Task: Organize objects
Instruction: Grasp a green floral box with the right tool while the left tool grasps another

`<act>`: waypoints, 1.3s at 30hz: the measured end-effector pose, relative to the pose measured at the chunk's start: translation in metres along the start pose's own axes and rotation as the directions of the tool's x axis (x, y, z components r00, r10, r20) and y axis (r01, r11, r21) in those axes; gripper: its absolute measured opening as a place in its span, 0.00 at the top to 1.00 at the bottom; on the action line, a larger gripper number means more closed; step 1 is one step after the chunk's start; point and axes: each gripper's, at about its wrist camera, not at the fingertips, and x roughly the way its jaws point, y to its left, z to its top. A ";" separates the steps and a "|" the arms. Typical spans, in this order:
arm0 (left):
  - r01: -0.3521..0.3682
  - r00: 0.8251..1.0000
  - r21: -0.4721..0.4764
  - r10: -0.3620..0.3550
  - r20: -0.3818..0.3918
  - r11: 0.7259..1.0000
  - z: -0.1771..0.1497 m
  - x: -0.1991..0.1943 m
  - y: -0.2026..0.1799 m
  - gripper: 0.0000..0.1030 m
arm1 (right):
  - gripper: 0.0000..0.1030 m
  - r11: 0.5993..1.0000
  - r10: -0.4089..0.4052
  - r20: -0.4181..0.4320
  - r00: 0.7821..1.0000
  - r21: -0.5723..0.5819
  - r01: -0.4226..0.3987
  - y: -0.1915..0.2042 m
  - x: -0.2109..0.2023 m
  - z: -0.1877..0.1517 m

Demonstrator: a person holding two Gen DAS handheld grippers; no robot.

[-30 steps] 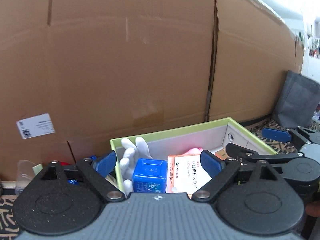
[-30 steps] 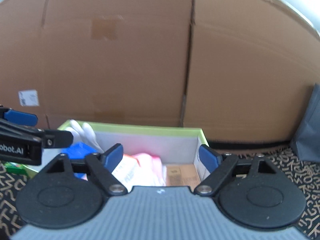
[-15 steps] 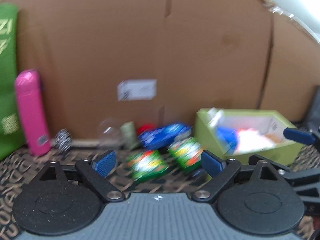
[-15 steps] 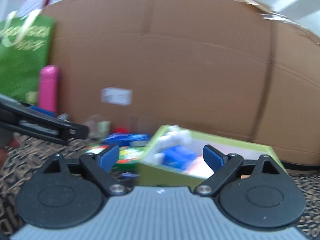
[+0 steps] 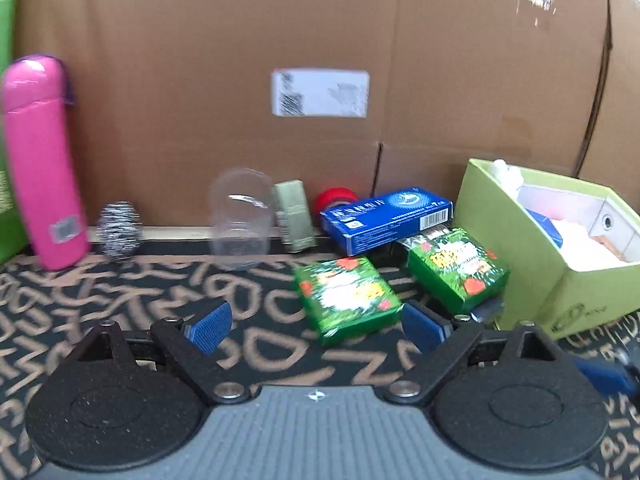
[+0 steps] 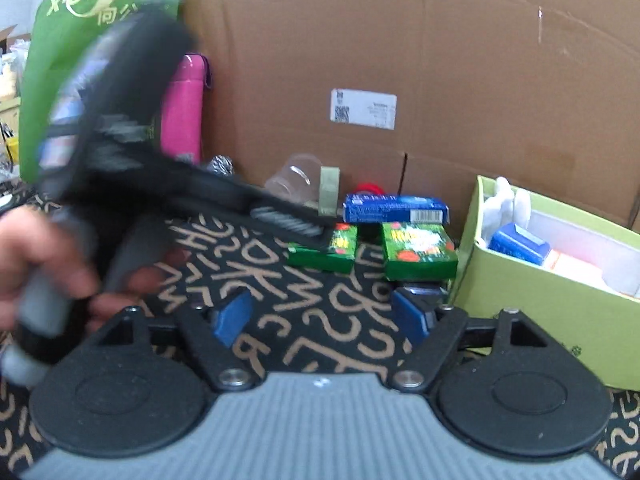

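A lime green box (image 5: 560,280) (image 6: 532,292) stands at the right, holding a white glove (image 6: 508,196), a blue cube (image 6: 520,242) and white-orange packets. On the patterned mat lie two green boxes (image 5: 346,298) (image 5: 456,270), a long blue box (image 5: 386,218), a red tape roll (image 5: 334,198), a clear cup (image 5: 240,222) and a small olive box (image 5: 294,216). My left gripper (image 5: 316,326) is open and empty, just short of the nearer green box. My right gripper (image 6: 320,314) is open and empty, low over the mat. The left gripper's body (image 6: 120,160) shows blurred in the right wrist view.
A pink bottle (image 5: 40,160) and a steel scourer (image 5: 120,230) stand at the left against the cardboard wall (image 5: 320,40). A green shopping bag (image 6: 80,40) hangs behind. The mat (image 5: 120,300) has bare room at the left front.
Both grippers have swung left and pulled back from over the green box to the loose items on the mat. Both stay open and empty.
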 end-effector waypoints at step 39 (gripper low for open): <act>0.007 0.998 0.083 -0.002 -0.064 0.997 -0.056 -0.017 0.042 0.22 | 0.33 0.963 -0.217 -0.074 0.973 0.147 0.226 -0.044 0.096 0.024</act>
